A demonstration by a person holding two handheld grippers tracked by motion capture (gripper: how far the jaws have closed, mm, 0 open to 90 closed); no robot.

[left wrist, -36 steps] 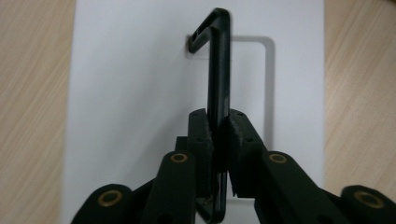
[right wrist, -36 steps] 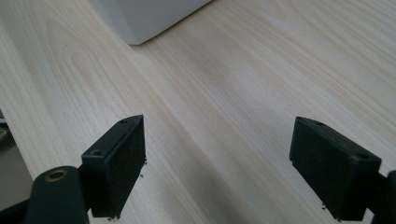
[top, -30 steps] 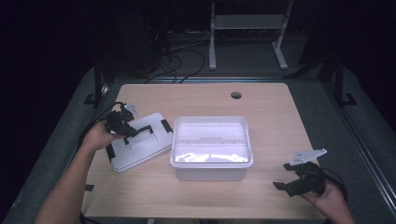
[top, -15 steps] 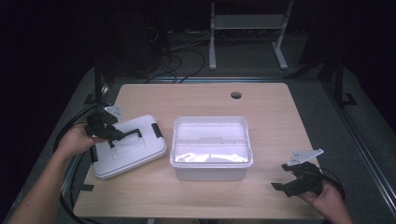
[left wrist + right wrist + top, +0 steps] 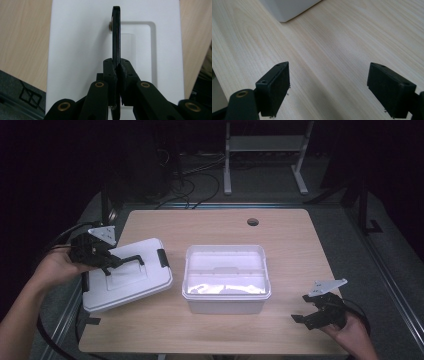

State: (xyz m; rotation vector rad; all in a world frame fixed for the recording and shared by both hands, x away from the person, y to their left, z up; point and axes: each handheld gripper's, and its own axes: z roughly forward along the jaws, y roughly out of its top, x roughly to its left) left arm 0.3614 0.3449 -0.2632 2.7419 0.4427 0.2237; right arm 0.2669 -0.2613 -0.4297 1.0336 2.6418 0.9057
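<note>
Lifting the lid (image 5: 127,280) higher, left gripper (image 5: 107,265) clamped.

Two hand-held black grippers, each topped with a grey plate.

The left gripper (image 5: 107,265) is matt black, with a grey three-cornered plate dotted with small holes on top and a black cable trailing from it. In its own view, its linkage arms carry brass-coloured pivot pins, and small dark screw heads dot the jaw blocks. The right gripper (image 5: 305,316) has the same black build, grey plate and cable; its blocky rectangular pads (image 5: 277,86) are ribbed on the inner face. Both forearms are bare, with no sleeves.
</note>
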